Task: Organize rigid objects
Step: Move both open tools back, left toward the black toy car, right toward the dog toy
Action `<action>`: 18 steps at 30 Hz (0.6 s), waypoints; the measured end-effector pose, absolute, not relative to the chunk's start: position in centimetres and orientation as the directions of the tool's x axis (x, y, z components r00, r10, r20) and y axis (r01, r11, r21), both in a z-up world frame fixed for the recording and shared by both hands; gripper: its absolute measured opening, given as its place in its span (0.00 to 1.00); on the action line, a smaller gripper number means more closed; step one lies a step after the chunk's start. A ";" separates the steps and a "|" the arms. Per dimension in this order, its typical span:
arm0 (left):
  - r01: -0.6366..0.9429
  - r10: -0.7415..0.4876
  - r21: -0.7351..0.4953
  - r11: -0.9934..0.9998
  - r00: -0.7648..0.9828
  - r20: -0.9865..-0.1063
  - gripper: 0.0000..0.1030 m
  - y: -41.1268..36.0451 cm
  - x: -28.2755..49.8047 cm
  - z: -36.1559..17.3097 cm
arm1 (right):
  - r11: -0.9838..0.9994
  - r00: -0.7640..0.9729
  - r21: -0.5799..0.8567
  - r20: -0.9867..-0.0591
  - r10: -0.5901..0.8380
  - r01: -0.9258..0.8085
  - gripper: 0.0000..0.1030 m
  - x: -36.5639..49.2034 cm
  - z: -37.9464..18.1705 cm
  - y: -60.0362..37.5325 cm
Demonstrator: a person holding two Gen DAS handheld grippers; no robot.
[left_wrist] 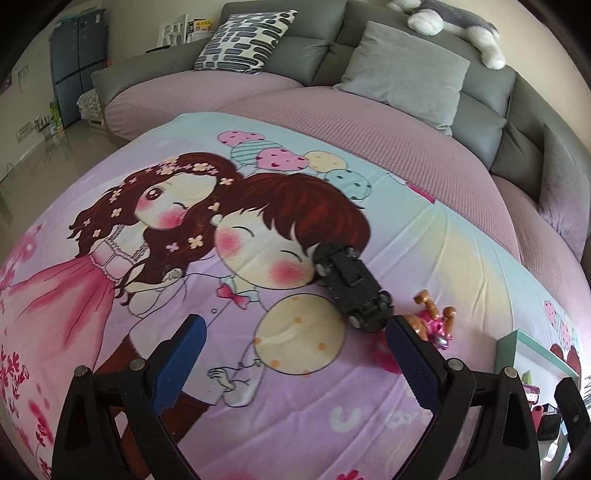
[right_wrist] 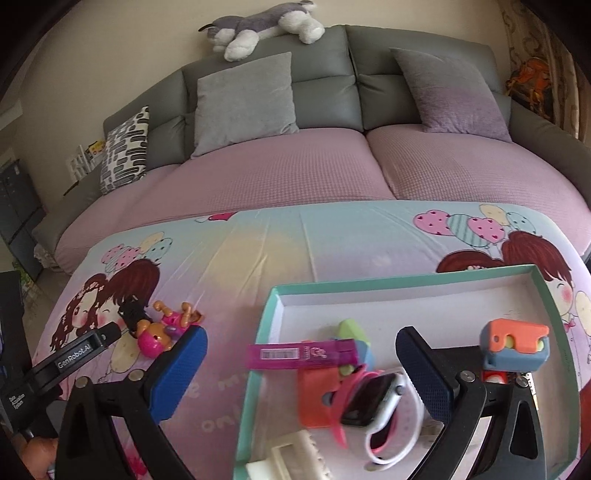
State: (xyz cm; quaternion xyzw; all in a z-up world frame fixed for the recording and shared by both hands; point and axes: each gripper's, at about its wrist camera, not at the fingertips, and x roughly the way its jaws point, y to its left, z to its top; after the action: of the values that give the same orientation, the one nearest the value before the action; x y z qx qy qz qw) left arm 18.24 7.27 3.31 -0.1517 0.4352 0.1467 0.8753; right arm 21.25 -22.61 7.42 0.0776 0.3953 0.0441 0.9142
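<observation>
Both our grippers' jaws gape empty; the teal-rimmed cardboard tray (right_wrist: pixel 275 295) holds most toys, leaving the overturned black toy car (left_wrist: pixel 351 284) and pink plastic doll (left_wrist: pixel 434 321).

You are in a home living room: a grey sofa (right_wrist: pixel 325 92) with cushions (right_wrist: pixel 243 99), a plush dog (right_wrist: pixel 258 27) on top, cartoon-printed bedsheet (left_wrist: pixel 258 258) in front.

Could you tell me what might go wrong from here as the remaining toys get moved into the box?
The black car lies upside down on soft bedding, so open left gripper fingers could push it away rather than pinch it. The pink doll lies close beside the car and the right finger, so it may get knocked. The magenta stick overhangs the box wall and could tip out if bumped.
</observation>
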 end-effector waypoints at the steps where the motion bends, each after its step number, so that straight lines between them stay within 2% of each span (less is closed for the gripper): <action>1: -0.395 0.126 -0.139 0.908 0.574 -0.809 0.95 7.6 18.2 3.2 | 0.983 0.683 0.180 -0.714 0.156 -0.036 1.00 21.3 7.4 -22.0; 10: -0.434 0.120 -0.172 0.885 0.568 -0.814 0.95 10.3 17.9 2.9 | 0.959 0.649 0.233 -0.707 0.282 -0.163 1.00 22.1 6.3 -17.2; 18: -0.427 0.038 -0.256 0.867 0.570 -0.821 0.95 11.6 18.6 2.5 | 0.946 0.617 0.210 -0.719 0.320 -0.247 1.00 23.2 5.6 -13.5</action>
State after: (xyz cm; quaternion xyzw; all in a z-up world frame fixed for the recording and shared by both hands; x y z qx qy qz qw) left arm 18.55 11.64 2.51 -0.2191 0.4436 0.1354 0.8584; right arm 23.20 -13.52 5.62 0.0452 0.4082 0.1579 0.8980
